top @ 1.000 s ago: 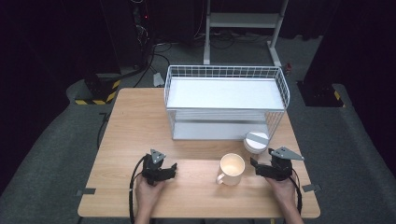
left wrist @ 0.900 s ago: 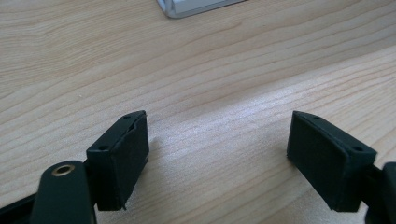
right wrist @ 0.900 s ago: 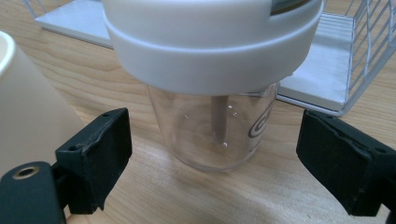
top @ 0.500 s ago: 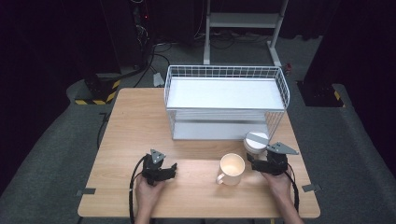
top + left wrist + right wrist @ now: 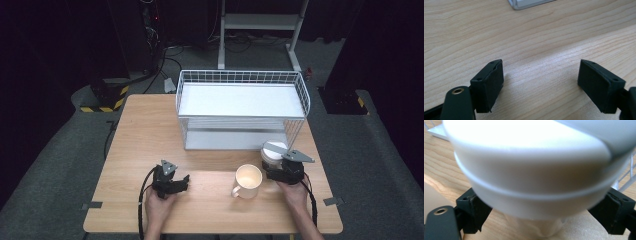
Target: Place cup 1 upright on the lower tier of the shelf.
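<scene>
A white round jar (image 5: 272, 156) with a grey lid stands at the table's right, just in front of the wire rack. My right gripper (image 5: 273, 169) reaches it from the near side, and its jaws have just been closing. In the right gripper view the jar (image 5: 534, 177) sits between the two black pads (image 5: 475, 211), which lie against its lower sides. My left gripper (image 5: 184, 181) rests low over the wooden table (image 5: 145, 135) at the front left. Its jaws (image 5: 540, 82) stand apart with only bare wood between them.
A cream mug (image 5: 248, 179) stands upright just left of the right gripper, handle toward the front left. A white wire rack (image 5: 240, 80) with a flat upper shelf takes up the back right of the table. Beyond the table are dark floor and cables.
The right gripper has shifted a little left and forward onto the jar. The left gripper and the mug have stayed where they were.
</scene>
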The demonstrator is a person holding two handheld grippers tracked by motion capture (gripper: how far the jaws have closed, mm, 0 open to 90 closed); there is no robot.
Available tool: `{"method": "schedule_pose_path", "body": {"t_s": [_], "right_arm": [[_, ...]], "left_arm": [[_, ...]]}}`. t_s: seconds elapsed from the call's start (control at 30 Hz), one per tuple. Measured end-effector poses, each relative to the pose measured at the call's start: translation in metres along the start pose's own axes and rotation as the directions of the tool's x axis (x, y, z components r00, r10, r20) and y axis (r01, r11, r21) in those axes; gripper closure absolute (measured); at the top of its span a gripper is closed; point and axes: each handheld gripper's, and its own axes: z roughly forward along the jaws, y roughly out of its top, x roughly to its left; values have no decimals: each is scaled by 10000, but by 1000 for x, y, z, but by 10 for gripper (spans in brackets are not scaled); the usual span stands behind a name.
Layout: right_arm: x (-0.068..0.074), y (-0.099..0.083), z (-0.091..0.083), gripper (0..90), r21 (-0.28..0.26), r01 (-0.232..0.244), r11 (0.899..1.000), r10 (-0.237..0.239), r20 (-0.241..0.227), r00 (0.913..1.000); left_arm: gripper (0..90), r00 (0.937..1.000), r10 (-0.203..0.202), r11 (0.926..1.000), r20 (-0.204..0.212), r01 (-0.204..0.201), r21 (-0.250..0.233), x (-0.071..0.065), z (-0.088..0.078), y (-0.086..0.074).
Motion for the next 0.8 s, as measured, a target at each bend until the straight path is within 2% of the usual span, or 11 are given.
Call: {"method": "schedule_pose_path", "body": {"t_s": [0.27, 0.43, 0.8], "right_arm": [[2, 4, 6, 147, 12, 192, 9998, -192, 147, 9997], [4, 5, 7, 179, -122, 251, 9996, -249, 118, 9996], [3, 5, 9, 186, -201, 431, 9989, -430, 64, 9991]], "left_arm": [[210, 10000, 2, 10000, 1, -2, 0, 0, 0, 0], [211, 10000, 19, 10000, 0, -19, -10, 0, 0, 0], [210, 10000, 21, 10000, -2, -21, -13, 0, 0, 0]]}}
